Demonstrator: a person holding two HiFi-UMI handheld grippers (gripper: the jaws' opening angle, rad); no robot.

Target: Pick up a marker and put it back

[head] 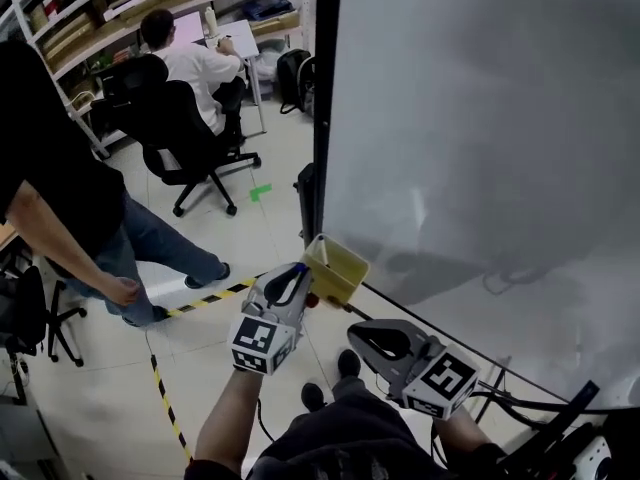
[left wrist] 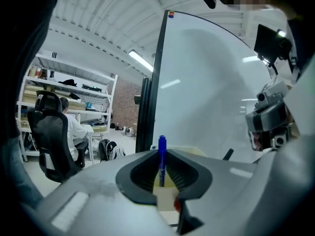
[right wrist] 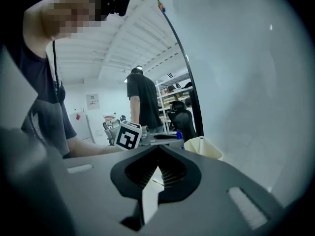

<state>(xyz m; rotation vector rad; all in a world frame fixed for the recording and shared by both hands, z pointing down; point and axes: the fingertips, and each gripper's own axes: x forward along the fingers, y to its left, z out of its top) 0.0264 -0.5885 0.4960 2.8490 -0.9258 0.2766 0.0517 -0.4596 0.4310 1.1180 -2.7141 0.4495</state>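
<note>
Marker [left wrist: 162, 162], blue, is the thing to follow, though the head view does not show it clearly; in this view the left gripper [head: 300, 273] points its jaws at a yellow container [head: 335, 266] fixed at the lower edge of a whiteboard [head: 480, 118], touching it or almost; the right gripper [head: 356, 336] hangs lower and to the right, apart from the container; on the floor beyond, one person stands in a black shirt [head: 50, 158] and another sits on an office chair [head: 175, 123] at a desk.

From the left gripper view, the left gripper [left wrist: 162, 152] has its jaws pressed on the marker from both sides; the marker stands upright between the ribbed pads, its cap rising above the jaw tips; the pale rim of the container [left wrist: 196, 150] shows just behind, and the whiteboard [left wrist: 211, 82] fills the right side.

From the right gripper view, the right gripper [right wrist: 158, 147] has its jaw tips brought together, with nothing between them; past them the container [right wrist: 203, 146] is visible, and beside it the marker cube [right wrist: 129, 135] of the left gripper.
</note>
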